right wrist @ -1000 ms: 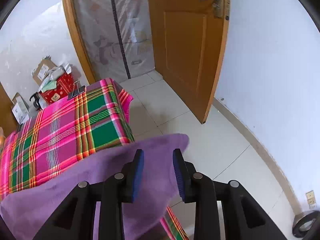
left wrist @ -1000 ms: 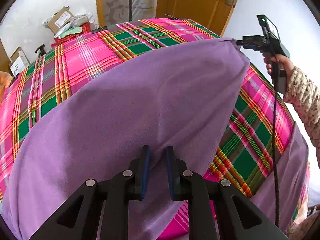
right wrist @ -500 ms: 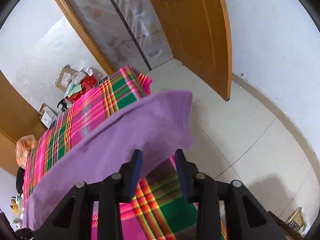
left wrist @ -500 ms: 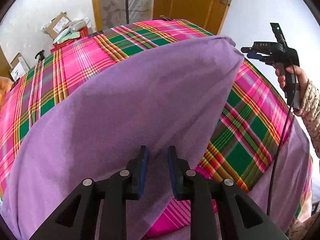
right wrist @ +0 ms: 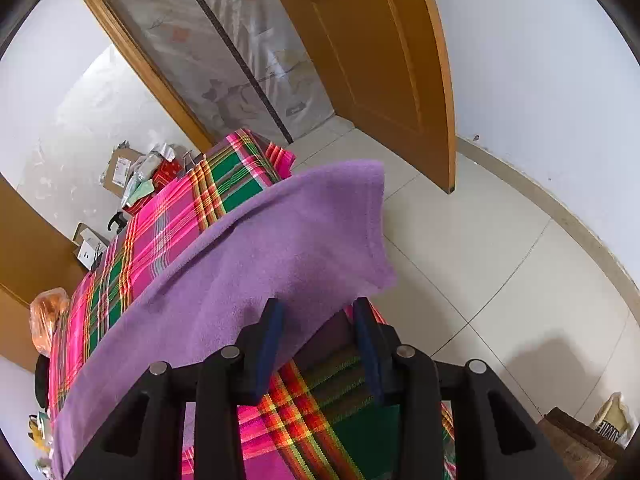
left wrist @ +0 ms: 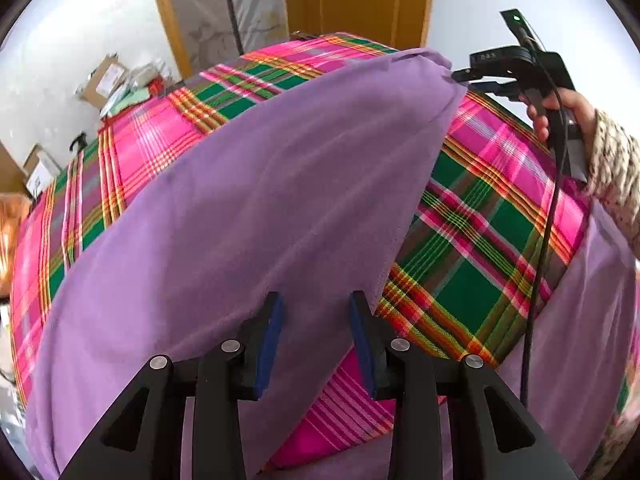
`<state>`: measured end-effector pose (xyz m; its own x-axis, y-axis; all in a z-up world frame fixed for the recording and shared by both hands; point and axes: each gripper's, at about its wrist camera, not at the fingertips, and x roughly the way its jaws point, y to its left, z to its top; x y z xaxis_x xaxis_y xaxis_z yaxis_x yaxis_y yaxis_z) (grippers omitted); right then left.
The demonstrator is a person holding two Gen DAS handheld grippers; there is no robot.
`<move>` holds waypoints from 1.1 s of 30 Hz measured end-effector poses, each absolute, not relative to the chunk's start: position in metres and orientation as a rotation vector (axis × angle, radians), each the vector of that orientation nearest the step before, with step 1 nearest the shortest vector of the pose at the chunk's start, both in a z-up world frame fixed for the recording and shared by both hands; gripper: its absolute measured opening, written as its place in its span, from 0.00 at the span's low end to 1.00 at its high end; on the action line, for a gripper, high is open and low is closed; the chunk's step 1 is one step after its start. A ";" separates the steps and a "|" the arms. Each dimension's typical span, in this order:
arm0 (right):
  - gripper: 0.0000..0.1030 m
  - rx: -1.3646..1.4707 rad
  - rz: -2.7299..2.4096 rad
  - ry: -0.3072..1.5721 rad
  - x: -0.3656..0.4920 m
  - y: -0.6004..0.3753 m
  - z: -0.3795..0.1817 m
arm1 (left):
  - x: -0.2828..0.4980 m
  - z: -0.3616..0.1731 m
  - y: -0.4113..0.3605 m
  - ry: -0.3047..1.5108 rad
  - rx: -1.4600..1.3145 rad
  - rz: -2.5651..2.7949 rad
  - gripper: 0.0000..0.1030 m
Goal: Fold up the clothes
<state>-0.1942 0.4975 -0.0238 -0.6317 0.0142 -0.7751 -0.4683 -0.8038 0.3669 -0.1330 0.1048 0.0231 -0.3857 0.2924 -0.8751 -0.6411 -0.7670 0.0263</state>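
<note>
Both grippers parted, nothing clamped: left gripper (left wrist: 316, 336) over purple fleece garment (left wrist: 248, 208) spread across plaid tablecloth (left wrist: 480, 248); right gripper (right wrist: 318, 336) at its far corner

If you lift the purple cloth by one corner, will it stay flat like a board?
Probably not. The purple cloth already curves and drapes over the plaid-covered table, so it looks floppy. Its corner droops past the edge, so it would likely hang down. Its fuzzy surface suggests it won't slip easily.
</note>
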 end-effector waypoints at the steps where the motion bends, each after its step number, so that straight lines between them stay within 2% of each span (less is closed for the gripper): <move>1: 0.36 -1.172 2.479 0.806 -0.194 0.497 -0.024 | -0.131 0.023 0.106 0.503 -1.260 2.165 0.34; 4: 0.36 -1.171 2.478 0.801 -0.195 0.496 -0.024 | -0.128 0.024 0.107 0.523 -1.249 2.160 0.34; 7: 0.36 -1.160 2.481 0.802 -0.193 0.494 -0.024 | -0.129 0.026 0.107 0.468 -1.265 2.136 0.34; 10: 0.36 -1.156 2.485 0.803 -0.192 0.493 -0.025 | -0.122 0.028 0.111 0.434 -1.254 2.072 0.41; 13: 0.37 -1.156 2.484 0.805 -0.192 0.495 -0.023 | -0.122 0.021 0.118 0.511 -1.240 2.106 0.41; 18: 0.36 -1.153 2.487 0.785 -0.193 0.494 -0.023 | -0.129 0.019 0.120 0.481 -1.242 2.154 0.41; 20: 0.32 -1.150 2.491 0.746 -0.194 0.491 -0.022 | -0.127 0.019 0.123 0.503 -1.219 2.165 0.40; 21: 0.29 -1.145 2.494 0.718 -0.194 0.490 -0.020 | -0.126 0.019 0.124 0.519 -1.203 2.167 0.39; 22: 0.22 -1.139 2.496 0.688 -0.194 0.488 -0.018 | -0.126 0.019 0.124 0.513 -1.206 2.160 0.31; 23: 0.15 -1.133 2.498 0.658 -0.194 0.486 -0.016 | -0.127 0.019 0.124 0.517 -1.207 2.168 0.17; 24: 0.11 -1.126 2.499 0.644 -0.193 0.486 -0.015 | -0.127 0.020 0.124 0.533 -1.206 2.178 0.10; 25: 0.07 -1.125 2.500 0.657 -0.192 0.488 -0.014 | -0.128 0.020 0.123 0.548 -1.205 2.189 0.07; 33: 0.05 -1.091 2.535 0.666 -0.176 0.486 0.005 | -0.118 0.033 0.107 0.466 -1.173 2.171 0.04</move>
